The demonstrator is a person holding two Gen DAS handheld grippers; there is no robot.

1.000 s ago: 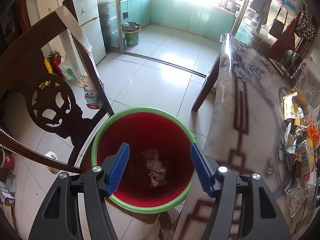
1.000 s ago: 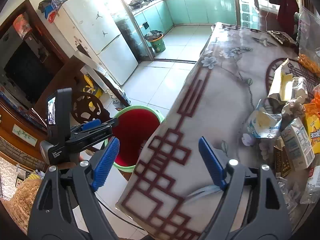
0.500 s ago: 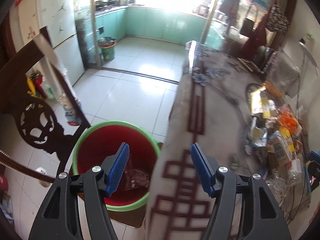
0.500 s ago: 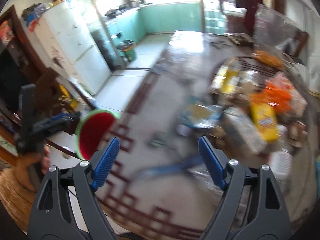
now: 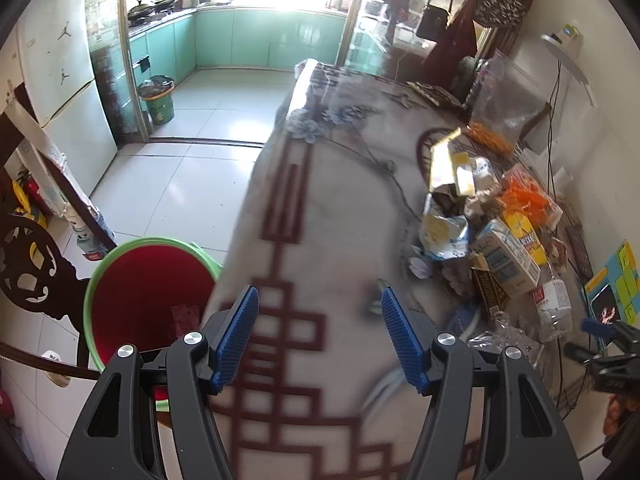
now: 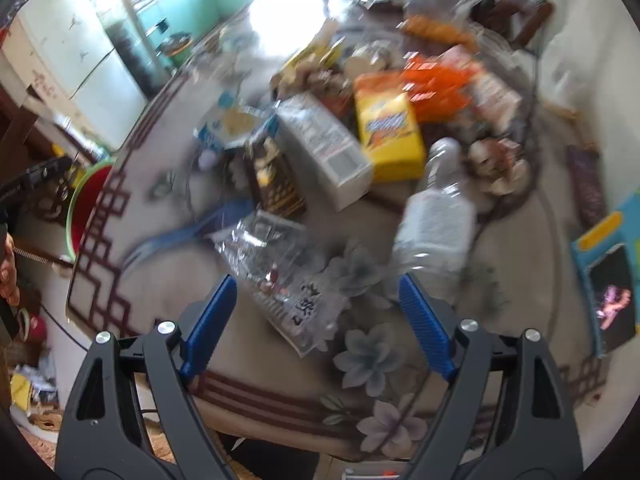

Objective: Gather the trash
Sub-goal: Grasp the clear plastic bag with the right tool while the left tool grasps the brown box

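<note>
A red bin with a green rim stands on the floor at the table's left edge, with a wrapper lying inside; it also shows in the right wrist view. A heap of trash lies on the table: a clear crinkled wrapper, a clear plastic bottle, a white carton, a yellow pack. My left gripper is open and empty over the table's near left corner. My right gripper is open and empty, just above the clear wrapper.
A dark carved wooden chair stands left of the bin. A patterned plastic cloth covers the table. A blue and yellow card lies at the table's right. A small green bin stands by the kitchen doorway.
My left gripper has swung right from over the red bin to over the table corner. My right gripper has swung right across the table to the trash heap. Both stay open.
</note>
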